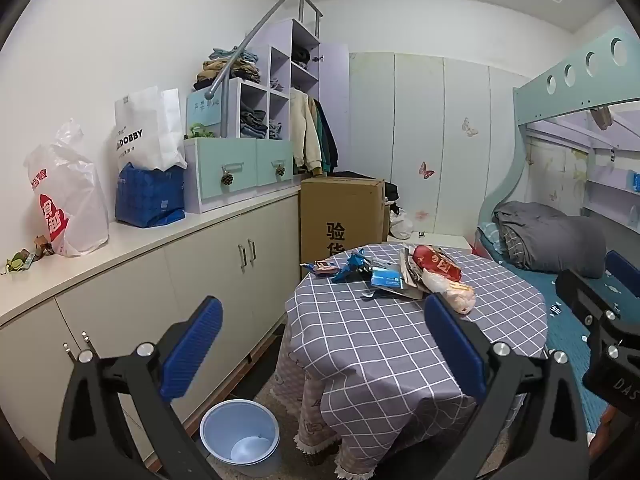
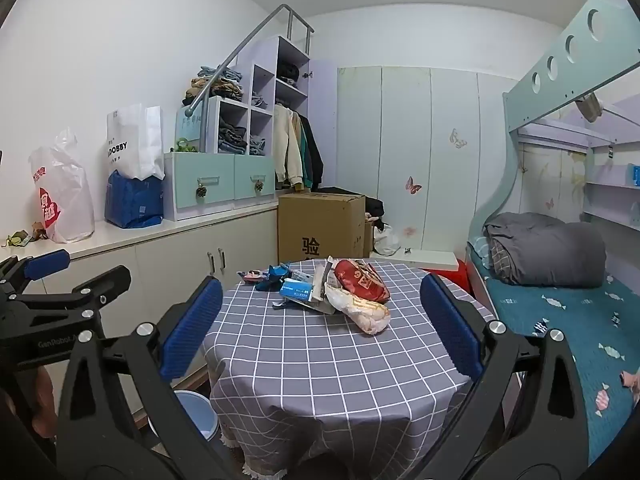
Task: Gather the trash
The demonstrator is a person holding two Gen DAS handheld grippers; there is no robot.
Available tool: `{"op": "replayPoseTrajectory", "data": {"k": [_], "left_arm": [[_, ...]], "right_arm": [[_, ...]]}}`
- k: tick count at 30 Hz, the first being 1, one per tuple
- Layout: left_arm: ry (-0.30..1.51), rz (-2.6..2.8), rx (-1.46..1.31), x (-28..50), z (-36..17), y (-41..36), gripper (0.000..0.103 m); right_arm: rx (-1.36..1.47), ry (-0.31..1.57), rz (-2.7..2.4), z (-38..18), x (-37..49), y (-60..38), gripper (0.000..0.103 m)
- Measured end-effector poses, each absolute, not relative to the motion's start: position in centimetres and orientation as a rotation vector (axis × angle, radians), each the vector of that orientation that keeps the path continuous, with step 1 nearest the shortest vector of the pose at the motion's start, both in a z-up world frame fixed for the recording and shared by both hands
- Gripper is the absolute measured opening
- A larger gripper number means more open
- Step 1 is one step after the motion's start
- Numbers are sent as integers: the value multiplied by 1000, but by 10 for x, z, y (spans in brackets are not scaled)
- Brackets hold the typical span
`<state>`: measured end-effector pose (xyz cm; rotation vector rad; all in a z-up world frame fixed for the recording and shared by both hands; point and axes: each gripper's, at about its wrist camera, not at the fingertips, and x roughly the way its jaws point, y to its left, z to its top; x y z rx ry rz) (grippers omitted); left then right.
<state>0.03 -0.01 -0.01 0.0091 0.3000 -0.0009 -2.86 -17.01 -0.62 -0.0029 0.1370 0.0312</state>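
A pile of trash lies on the far part of a round table with a grey checked cloth (image 1: pixel 380 340) (image 2: pixel 320 360): a red bag (image 1: pixel 436 266) (image 2: pixel 362 280), a pale crumpled bag (image 1: pixel 452 292) (image 2: pixel 364 310), a blue card packet (image 1: pixel 386 280) (image 2: pixel 296 291), a blue wrapper (image 1: pixel 352 266) (image 2: pixel 276 274) and a small snack wrapper (image 1: pixel 320 268) (image 2: pixel 252 276). A light blue bin (image 1: pixel 240 432) (image 2: pixel 198 414) stands on the floor left of the table, empty. My left gripper (image 1: pixel 320 344) is open and empty, short of the table. My right gripper (image 2: pixel 320 328) is open and empty above the table's near side.
A long white cabinet (image 1: pixel 180 272) runs along the left wall with plastic bags (image 1: pixel 68 200), a blue bag and shelving on top. A cardboard box (image 1: pixel 340 212) stands behind the table. A bunk bed (image 2: pixel 560 300) is on the right.
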Motion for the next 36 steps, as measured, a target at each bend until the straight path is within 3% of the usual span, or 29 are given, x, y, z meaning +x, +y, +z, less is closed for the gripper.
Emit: {"op": "replayPoseTrajectory", "data": {"k": [36], "left_arm": [[299, -2, 6, 1, 2, 2, 99]], "right_arm": [[-5, 164, 37, -19, -22, -168, 97]]}}
